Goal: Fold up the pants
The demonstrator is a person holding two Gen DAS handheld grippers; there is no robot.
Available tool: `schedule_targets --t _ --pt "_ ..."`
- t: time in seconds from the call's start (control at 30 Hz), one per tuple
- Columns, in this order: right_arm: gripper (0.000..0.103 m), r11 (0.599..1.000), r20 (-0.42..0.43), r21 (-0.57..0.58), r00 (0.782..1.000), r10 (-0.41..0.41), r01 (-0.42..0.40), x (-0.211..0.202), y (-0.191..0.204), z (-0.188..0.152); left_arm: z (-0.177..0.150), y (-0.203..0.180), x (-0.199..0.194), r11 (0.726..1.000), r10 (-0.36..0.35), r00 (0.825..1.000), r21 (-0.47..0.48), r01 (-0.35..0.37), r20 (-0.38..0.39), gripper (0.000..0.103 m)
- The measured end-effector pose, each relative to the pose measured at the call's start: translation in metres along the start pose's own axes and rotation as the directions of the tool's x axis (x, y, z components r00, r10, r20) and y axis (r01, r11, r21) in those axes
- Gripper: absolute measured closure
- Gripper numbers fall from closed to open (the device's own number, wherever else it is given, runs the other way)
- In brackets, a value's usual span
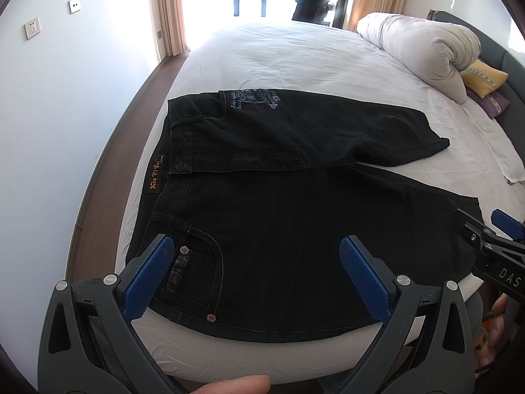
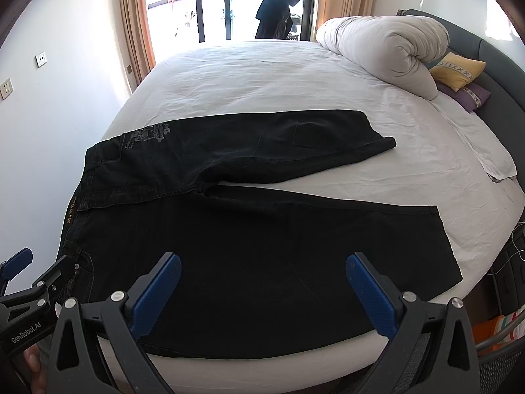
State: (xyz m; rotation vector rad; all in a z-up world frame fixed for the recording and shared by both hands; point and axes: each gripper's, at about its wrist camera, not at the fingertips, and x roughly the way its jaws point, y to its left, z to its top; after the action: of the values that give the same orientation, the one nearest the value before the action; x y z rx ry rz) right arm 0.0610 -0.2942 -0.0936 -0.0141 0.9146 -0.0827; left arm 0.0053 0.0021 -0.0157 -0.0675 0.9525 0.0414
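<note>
Your pants (image 2: 249, 229) lie flat on the bed (image 2: 295, 75), waistband to your left, legs running right, the far leg angled away from the near one. Behind them to the right sits a rolled duvet (image 2: 387, 49), with pillows (image 2: 457, 70) beyond it

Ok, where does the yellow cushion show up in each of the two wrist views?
Left wrist view: the yellow cushion sits at the far right edge, upper part, tucked under the rolled white duvet.
Right wrist view: the cushion is in the upper right, again beside the duvet.
Shared landmark: the duvet roll, with the black pants spread on the bed nearer the camera.
</note>
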Motion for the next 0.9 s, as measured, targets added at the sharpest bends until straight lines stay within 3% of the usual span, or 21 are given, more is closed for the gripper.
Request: schedule_targets --t 0.9 --pt "0.0 1.0 -0.005 -0.001 1.0 0.001 -0.001 0.0024 0.0011 -0.0038 -0.0007 -0.0006 0.0003 1.0 0.0 1.0 -0.003 -0.001 -0.006 0.0"
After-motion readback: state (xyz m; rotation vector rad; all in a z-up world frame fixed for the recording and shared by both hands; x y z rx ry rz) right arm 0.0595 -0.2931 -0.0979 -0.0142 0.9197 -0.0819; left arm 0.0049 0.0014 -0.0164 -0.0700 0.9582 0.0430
